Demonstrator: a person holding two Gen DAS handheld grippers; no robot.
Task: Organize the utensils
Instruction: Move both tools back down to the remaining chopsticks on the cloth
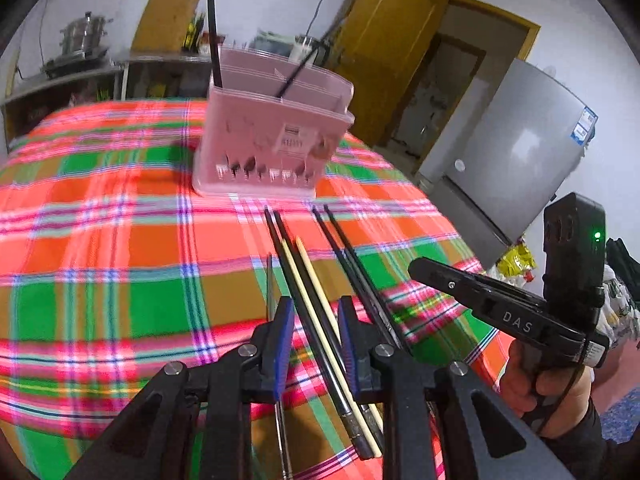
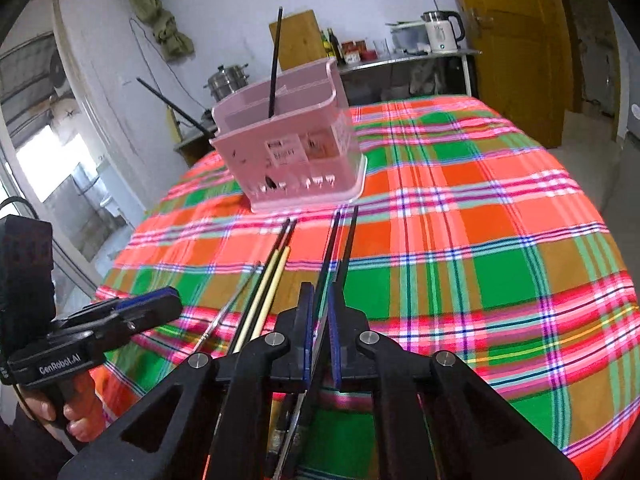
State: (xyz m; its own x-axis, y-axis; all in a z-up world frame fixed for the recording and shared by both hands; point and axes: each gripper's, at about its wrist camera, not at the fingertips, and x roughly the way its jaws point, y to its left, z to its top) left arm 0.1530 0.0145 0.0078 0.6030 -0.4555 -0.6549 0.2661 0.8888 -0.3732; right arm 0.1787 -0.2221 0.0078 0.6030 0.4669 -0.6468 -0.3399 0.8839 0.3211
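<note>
Likely to drag a neighbour or drop one stick: right gripper fingers nipped shut on the black chopsticks, left gripper fingers slightly parted astride the pale chopsticks, all flat on the bench before the pink holder.

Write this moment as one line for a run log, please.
left gripper: open around chopsticks | right gripper: shut on black chopsticks | pink holder: two chopsticks inside | tablecloth: more chopsticks

Black chopsticks and pale chopsticks lie side by side before the upright pink utensil holder.
</note>
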